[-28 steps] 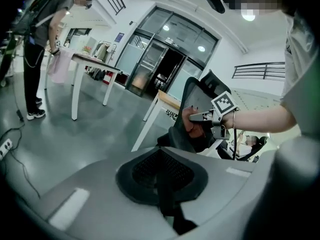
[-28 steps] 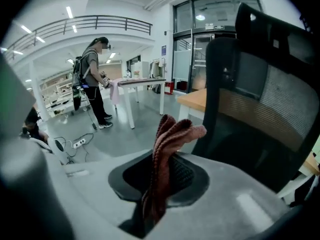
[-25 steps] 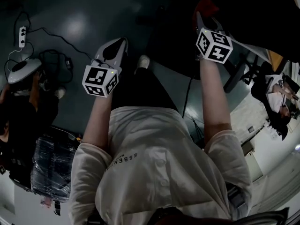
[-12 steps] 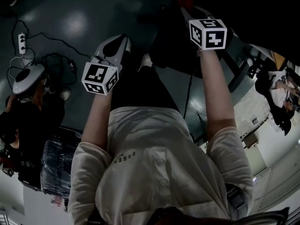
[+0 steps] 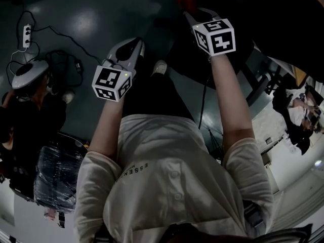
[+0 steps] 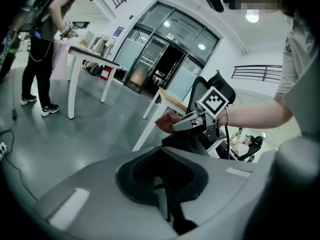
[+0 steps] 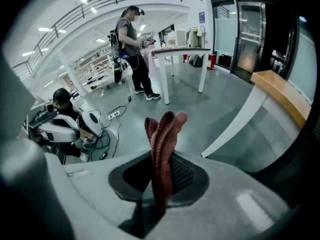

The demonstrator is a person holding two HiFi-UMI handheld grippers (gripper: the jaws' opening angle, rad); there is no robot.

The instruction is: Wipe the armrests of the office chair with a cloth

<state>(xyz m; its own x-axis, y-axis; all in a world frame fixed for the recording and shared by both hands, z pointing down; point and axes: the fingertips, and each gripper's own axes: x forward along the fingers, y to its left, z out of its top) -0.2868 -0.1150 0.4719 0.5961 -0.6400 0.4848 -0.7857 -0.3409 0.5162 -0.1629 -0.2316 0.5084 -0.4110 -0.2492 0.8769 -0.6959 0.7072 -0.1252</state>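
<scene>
"What is the right gripper point(image 7: 156, 196) holding?"
"A red cloth point(image 7: 163, 139). The jaws are squeezed tight on it, and it sticks up (all folded and wrinkly)."
"What's behind it?"
"A person point(image 7: 131, 39) stands by a white table point(image 7: 181, 50) on a shiny grey floor point(image 7: 200, 114)."

Two grippers, left point(image 5: 134, 45) and right point(image 5: 190, 15), each with one marker cube point(image 5: 112, 83). One cloth point(image 7: 162, 149). Besides the wearer, three people: one standing point(image 7: 131, 44), one crouched point(image 7: 62, 101), one seated point(image 6: 245, 146). Two tables, one white point(image 7: 182, 50) and one wood-topped point(image 7: 275, 91). One power strip point(image 5: 27, 34) on the floor.
</scene>
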